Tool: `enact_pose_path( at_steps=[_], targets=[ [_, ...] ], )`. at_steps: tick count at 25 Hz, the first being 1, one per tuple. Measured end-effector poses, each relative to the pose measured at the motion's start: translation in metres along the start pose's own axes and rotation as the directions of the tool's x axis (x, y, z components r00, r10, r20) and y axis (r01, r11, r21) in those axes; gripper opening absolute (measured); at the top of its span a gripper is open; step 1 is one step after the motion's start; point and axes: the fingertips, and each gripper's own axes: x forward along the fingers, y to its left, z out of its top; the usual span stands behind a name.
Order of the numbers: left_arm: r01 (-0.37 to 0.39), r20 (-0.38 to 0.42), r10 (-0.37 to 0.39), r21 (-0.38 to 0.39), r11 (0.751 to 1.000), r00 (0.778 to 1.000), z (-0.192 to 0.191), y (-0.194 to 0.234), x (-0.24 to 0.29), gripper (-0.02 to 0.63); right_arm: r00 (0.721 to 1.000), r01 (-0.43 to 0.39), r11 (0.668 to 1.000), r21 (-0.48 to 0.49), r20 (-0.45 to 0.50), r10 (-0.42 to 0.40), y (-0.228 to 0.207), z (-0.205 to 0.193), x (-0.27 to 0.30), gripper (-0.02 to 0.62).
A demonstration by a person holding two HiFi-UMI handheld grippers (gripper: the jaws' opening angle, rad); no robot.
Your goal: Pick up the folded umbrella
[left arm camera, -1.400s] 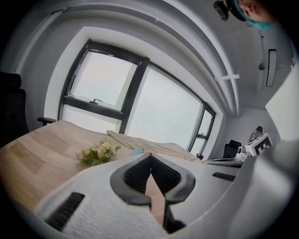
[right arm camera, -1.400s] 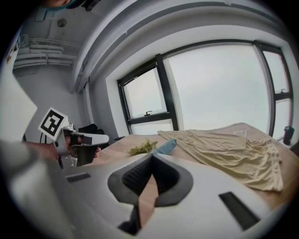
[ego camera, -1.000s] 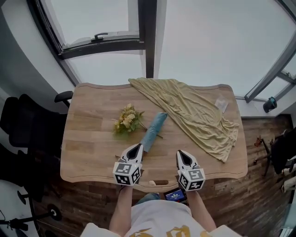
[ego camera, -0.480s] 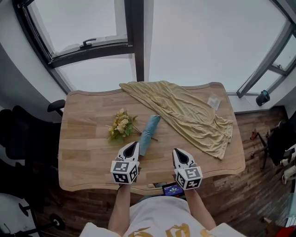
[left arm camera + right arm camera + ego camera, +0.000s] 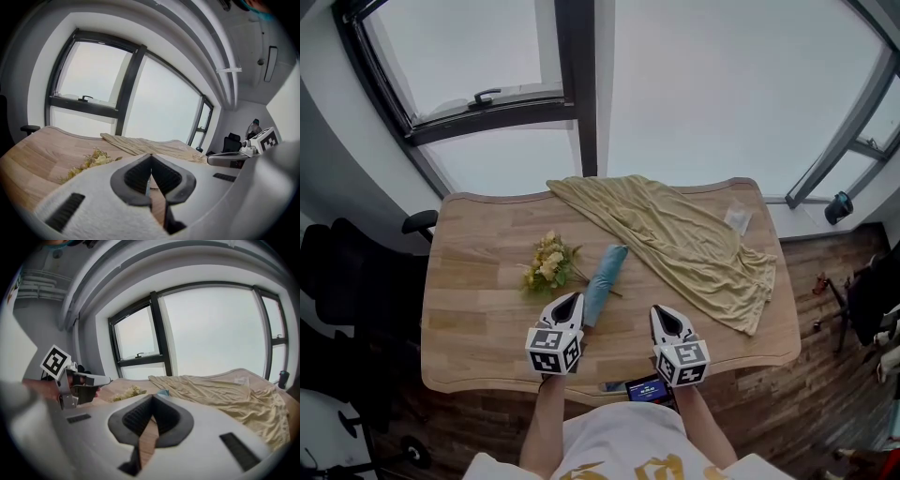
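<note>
Head view: one folded umbrella lies on the table, between one flower bunch and one cloth, just ahead of the left gripper. The right gripper is nearby, not touching. Probably light, stiff core, slick fabric; grip mid-body, crosswise.
Left gripper view: jaws together, nothing held; umbrella hidden behind them.
Right gripper view: jaws together, empty; umbrella end peeks ahead.

Soft daylight before me.
Windows glare white; shadows on my tabletop are faint; gripper views bend, corners black.
</note>
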Motion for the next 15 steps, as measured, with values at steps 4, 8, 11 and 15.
enact_pose_path(
  at_steps=[4, 8, 11, 15],
  targets=[
    [-0.004, -0.016, 0.004, -0.008, 1.0, 1.0, -0.004, 0.002, 0.009, 0.02, 1.0, -0.011, 1.0, 0.005, -0.007, 0.011, -0.003, -0.004, 0.008, 0.011],
    [-0.001, -0.059, -0.001, -0.024, 1.0, 0.998, -0.016, 0.004, 0.018, 0.02, 1.0, -0.008, 1.0, 0.019, -0.03, 0.008, -0.008, -0.013, 0.012, 0.011],
    [-0.002, -0.071, -0.001, -0.039, 0.999, 0.997, -0.018, 0.007, 0.027, 0.02, 0.999, -0.001, 1.0, 0.029, -0.037, 0.003, -0.015, -0.014, 0.016, 0.011],
    [-0.003, -0.099, -0.001, -0.041, 0.999, 0.995, -0.024, 0.011, 0.04, 0.02, 0.999, 0.006, 0.999, 0.041, -0.054, -0.004, -0.024, -0.018, 0.024, 0.011]
  ],
)
